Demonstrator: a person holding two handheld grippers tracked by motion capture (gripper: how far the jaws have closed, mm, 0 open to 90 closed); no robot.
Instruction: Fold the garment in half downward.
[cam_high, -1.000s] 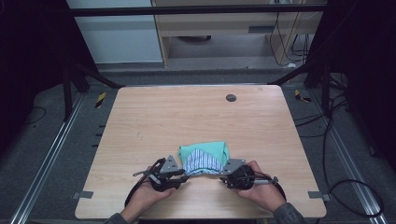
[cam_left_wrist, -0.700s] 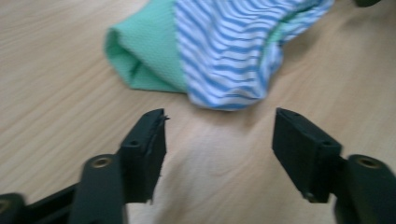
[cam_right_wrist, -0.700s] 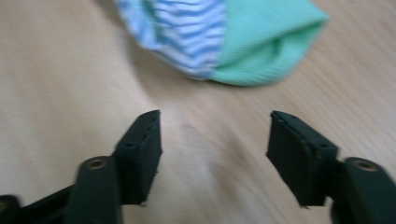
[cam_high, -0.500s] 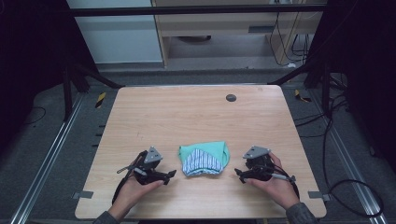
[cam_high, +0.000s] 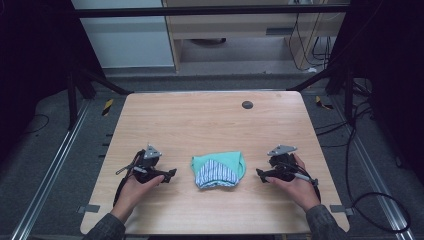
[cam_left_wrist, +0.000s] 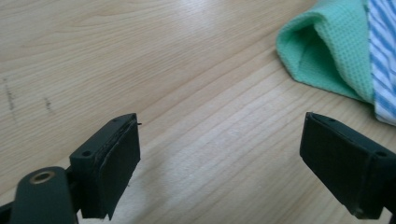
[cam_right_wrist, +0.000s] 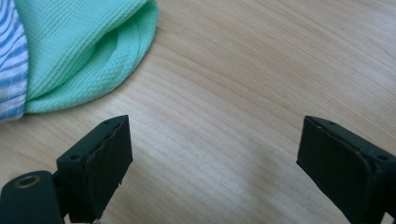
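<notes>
A folded green cloth with a blue-and-white striped part (cam_high: 218, 169) lies on the wooden table (cam_high: 210, 125) near its front edge. My left gripper (cam_high: 171, 173) rests to the left of it, open, with nothing between its jaws. My right gripper (cam_high: 261, 174) rests to the right of the cloth, also open and empty. In the left gripper view the green cloth (cam_left_wrist: 327, 56) lies at the upper right, beyond the wide-spread jaws of the gripper (cam_left_wrist: 224, 172). In the right gripper view the cloth (cam_right_wrist: 79, 51) lies at the upper left, clear of the gripper (cam_right_wrist: 215, 172).
A small dark round disc (cam_high: 247, 105) sits near the table's far edge. Metal rails (cam_high: 55, 165) run along the table's sides, and cables (cam_high: 380, 200) lie on the floor to the right.
Both grippers have let go of the cloth and moved outwards, left to the left and right to the right. The cloth stays folded on the table.
</notes>
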